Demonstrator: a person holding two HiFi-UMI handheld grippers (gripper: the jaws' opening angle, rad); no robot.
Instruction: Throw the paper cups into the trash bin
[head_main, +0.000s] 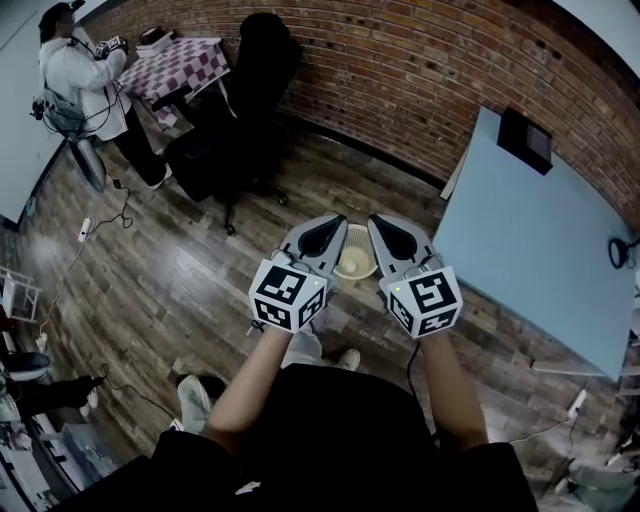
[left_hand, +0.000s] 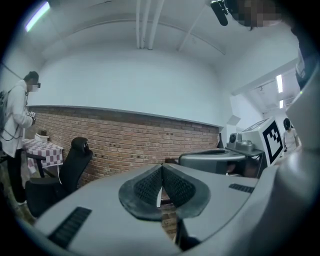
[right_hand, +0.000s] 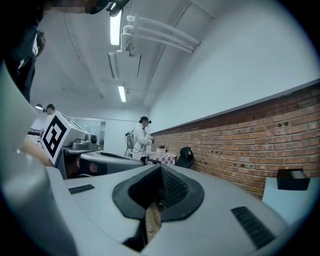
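In the head view a pale round trash bin (head_main: 355, 263) stands on the wooden floor, straight below and between my two grippers. My left gripper (head_main: 338, 221) and right gripper (head_main: 374, 221) are held side by side above it, tips close together. Both are shut with nothing between the pads. The left gripper view shows the left gripper (left_hand: 161, 169) with its ribbed pads meeting, and the right gripper's body (left_hand: 215, 159) beside it. In the right gripper view the right gripper (right_hand: 160, 171) is shut too, with the left gripper's body (right_hand: 97, 159) alongside. No paper cup shows in any view.
A pale blue table (head_main: 530, 240) stands at the right, with a dark box (head_main: 527, 140) at its far end. A black office chair (head_main: 240, 110) stands by the brick wall (head_main: 400, 70). Another person (head_main: 75, 75) stands beside a checkered table (head_main: 185, 65). Cables (head_main: 100, 225) lie at the left.
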